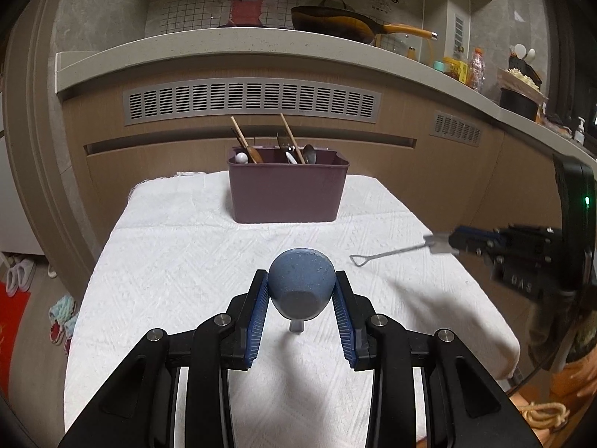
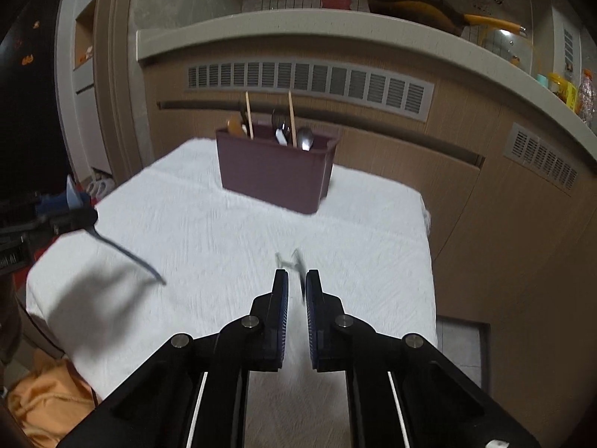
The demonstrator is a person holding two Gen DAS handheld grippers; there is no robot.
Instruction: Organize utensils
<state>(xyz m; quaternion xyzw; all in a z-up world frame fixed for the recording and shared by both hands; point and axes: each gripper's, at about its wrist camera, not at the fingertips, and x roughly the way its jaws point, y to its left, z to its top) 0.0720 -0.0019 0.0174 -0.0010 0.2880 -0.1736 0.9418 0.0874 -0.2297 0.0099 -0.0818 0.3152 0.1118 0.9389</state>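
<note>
My left gripper [image 1: 301,280] is shut on the bowl of a blue-grey spoon [image 1: 301,286], held above the white cloth; its handle hangs down, seen in the right wrist view [image 2: 127,255]. My right gripper [image 2: 297,280] is shut on a thin metal utensil with a small shovel-shaped end [image 1: 388,254], blurred in its own view [image 2: 294,265]. A maroon utensil bin [image 1: 287,190] stands at the far end of the table and holds chopsticks [image 1: 291,136] and several spoons. It also shows in the right wrist view [image 2: 274,173].
The table is covered by a white textured cloth [image 1: 186,261]. Behind it runs a wooden cabinet front with a vent grille [image 1: 250,102]. A counter above carries a wok [image 1: 335,22] and bottles. Slippers lie on the floor at left [image 1: 59,321].
</note>
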